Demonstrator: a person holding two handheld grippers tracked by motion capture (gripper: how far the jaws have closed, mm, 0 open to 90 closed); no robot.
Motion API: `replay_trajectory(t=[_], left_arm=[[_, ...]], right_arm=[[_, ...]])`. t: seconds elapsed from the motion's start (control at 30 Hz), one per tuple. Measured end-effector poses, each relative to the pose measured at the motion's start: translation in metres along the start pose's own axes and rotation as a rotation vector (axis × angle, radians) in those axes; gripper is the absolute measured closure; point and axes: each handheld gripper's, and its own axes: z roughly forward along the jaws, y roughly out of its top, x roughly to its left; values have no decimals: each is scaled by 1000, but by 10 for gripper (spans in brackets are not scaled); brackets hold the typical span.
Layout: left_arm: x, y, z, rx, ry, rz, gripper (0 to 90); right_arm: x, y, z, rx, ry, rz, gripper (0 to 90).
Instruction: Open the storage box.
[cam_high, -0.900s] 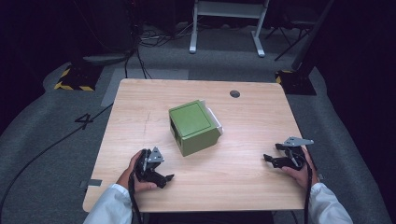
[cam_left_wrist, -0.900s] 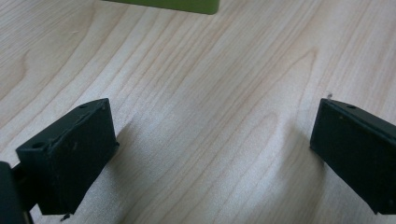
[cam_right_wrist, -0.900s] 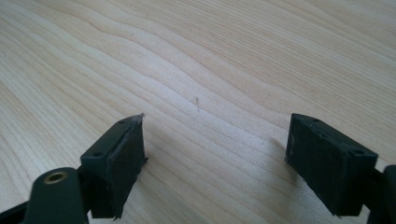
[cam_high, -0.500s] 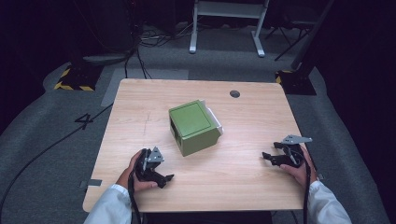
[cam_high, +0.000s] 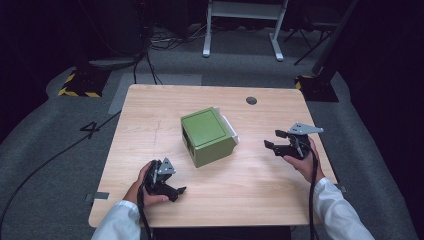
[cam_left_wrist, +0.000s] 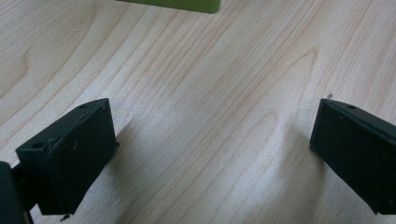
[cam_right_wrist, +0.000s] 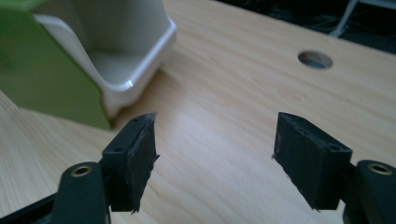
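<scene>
Left gripper rests low at lower left of the table, jaws spread, empty. Right gripper hovers mid-right, jaws apart, empty, unchanged from earlier frames. Green box sits at table centre, unmoved. The right gripper view reveals its white insert and the cable hole.

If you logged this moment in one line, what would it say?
left claw: open, empty | right claw: open, empty | green box: mid-table, untouched, between claws
</scene>
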Motion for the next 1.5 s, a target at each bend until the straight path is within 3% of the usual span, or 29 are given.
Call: replay_trajectory(t=[0.07, 0.1, 0.13, 0.17, 0.37, 0.63, 1.07, 1.17, 1.5], left_arm=[[0, 0, 0, 0, 1, -2, 5], [-1, 0, 0, 0, 6, -8, 5], [-1, 0, 0, 0, 6, -8, 5], [-2, 0, 0, 0, 8, -11, 5], [-2, 0, 0, 0, 11, -15, 5], [-2, 0, 0, -1, 13, -16, 5], [-3, 0, 0, -2, 21, -21, 5], [-3, 0, 0, -2, 21, -21, 5], [-3, 0, 0, -1, 21, -21, 5]], right_arm=[[3, 6, 2, -8, 6, -6, 327], [10, 16, 8, -10, 16, -45, 344], [10, 16, 8, -10, 16, -45, 344], [16, 23, 13, -8, 21, -76, 361], [24, 34, 28, -17, 52, -76, 373], [36, 42, 59, 33, 79, -96, 382], [34, 40, 75, 36, 116, -51, 392], [33, 35, 80, 62, 129, -51, 408], [32, 30, 87, 86, 119, -51, 433]])
